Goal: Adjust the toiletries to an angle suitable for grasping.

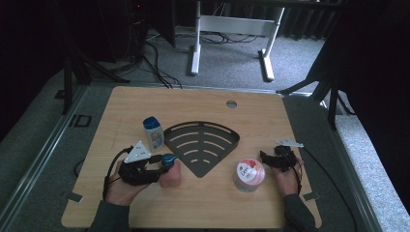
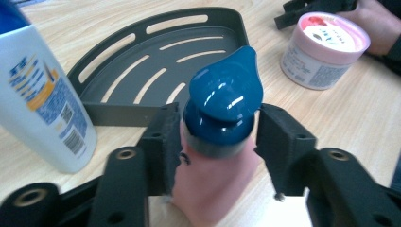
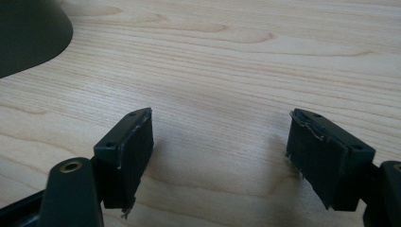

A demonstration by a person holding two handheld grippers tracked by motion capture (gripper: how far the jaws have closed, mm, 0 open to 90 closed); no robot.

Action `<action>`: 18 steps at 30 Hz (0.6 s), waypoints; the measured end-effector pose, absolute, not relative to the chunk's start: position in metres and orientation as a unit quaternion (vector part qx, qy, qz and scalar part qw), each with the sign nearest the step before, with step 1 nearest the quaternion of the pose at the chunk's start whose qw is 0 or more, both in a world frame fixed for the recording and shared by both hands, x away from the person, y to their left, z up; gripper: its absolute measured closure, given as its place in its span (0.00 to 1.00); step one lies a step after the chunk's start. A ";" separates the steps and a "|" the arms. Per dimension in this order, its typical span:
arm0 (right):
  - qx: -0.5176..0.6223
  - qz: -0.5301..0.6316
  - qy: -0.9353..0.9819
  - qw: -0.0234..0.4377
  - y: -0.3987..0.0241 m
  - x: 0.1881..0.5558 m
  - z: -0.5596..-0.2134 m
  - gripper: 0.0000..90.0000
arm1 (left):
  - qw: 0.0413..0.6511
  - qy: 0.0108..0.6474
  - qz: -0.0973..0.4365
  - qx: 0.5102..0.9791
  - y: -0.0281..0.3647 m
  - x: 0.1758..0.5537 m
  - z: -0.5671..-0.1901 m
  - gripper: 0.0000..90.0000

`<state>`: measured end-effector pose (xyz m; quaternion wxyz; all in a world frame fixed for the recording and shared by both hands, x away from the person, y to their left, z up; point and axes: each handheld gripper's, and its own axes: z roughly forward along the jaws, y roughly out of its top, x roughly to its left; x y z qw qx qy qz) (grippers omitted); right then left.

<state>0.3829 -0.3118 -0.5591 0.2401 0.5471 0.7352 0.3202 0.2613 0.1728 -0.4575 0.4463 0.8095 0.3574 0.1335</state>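
Wood-grain table (image 1: 145, 203), grey carpet (image 1: 232, 58), white desk legs (image 1: 196, 48)

You have a pale pink bottle (image 2: 215, 182) with a glossy dark blue cap (image 2: 226, 101), and beside it a white bottle (image 2: 40, 104) with a blue top, a blue and orange label and a black barcode. The slotted corner tray (image 2: 118, 116) is flat dark grey, and the round tub (image 2: 324, 49) is light pink, its lid printed with a red and white picture. Both the left gripper (image 2: 215, 137) and the right gripper (image 3: 220, 156) have matt black jaws, and the table (image 3: 227, 61) under them is light wood with fine brown grain lines.
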 end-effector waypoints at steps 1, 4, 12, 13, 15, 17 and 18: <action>0.547 0.320 0.735 0.240 -0.312 0.383 -0.559 0.26 | 0.446 0.360 0.135 0.808 0.173 0.259 -0.457 0.64; 0.547 0.320 0.735 0.240 -0.312 0.383 -0.559 0.26 | 0.452 0.361 0.135 0.804 0.176 0.251 -0.456 0.74; 0.547 0.320 0.735 0.240 -0.312 0.383 -0.559 0.26 | 0.438 0.335 0.122 0.825 0.156 0.240 -0.466 0.97; 0.547 0.320 0.735 0.240 -0.312 0.383 -0.559 0.26 | 0.435 0.332 0.118 0.828 0.153 0.240 -0.469 0.99; 0.547 0.320 0.735 0.240 -0.312 0.383 -0.559 0.26 | 0.432 0.326 0.097 0.836 0.145 0.241 -0.478 0.99; 0.547 0.320 0.735 0.240 -0.312 0.383 -0.559 0.26 | 0.419 0.318 0.090 0.846 0.137 0.241 -0.485 1.00; 0.547 0.320 0.735 0.240 -0.312 0.383 -0.559 0.26 | 0.412 0.315 0.088 0.851 0.132 0.241 -0.488 1.00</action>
